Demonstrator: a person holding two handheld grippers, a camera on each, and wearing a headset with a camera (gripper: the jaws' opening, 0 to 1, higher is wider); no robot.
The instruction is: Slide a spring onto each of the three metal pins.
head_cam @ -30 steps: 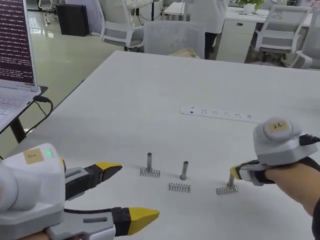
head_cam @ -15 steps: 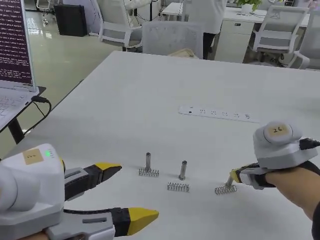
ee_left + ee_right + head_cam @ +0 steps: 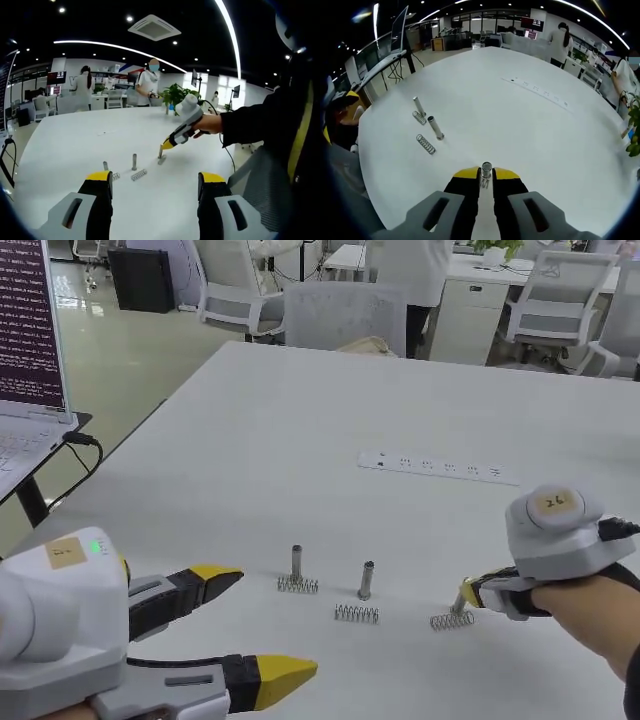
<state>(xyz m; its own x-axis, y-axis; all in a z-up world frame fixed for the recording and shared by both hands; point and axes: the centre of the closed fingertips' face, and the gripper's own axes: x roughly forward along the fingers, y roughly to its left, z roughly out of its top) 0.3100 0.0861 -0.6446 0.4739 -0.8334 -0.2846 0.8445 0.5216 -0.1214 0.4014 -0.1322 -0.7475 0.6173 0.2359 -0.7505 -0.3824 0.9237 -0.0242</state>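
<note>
Next to no movement since half a second ago: right hand-held gripper [image 3: 467, 593] still at the right-hand metal pin [image 3: 459, 606], everything else lying as before.

Nearest, at lower left of the head view: left hand-held gripper [image 3: 272, 622], with a chunky pale-grey plastic body and black fingers capped with glossy yellow wedge tips. Spread wide apart above the smooth white matte tabletop [image 3: 300, 430], holding nothing. Same wide gap between the tips of the left hand-held gripper [image 3: 156, 177] in its own view.

Just beyond, a row of three short upright cylinders of dull grey steel: left metal pin [image 3: 297, 560], middle metal pin [image 3: 367, 578], then the right-hand one. Just beside each base, lying flat on its side, a small silvery wire coil: left spring [image 3: 298, 586], middle spring [image 3: 357, 614], right spring [image 3: 451, 620]. None threaded onto a pin yet.

At the right end of the row, held in a hand with a dark sleeve, the right hand-held gripper. Rounded white housing, yellow tips closed on the right-hand metal pin near its top. In the right gripper view, round pin top [image 3: 486, 169] pinched between the two yellow pads.

Farther back, flat on the tabletop, a long white plastic power strip [image 3: 438, 468]. At far left, an open laptop [image 3: 25, 340] with lines of text on a dark screen. Past the far table edge, grey office chairs [image 3: 340, 312] on a glossy floor.
</note>
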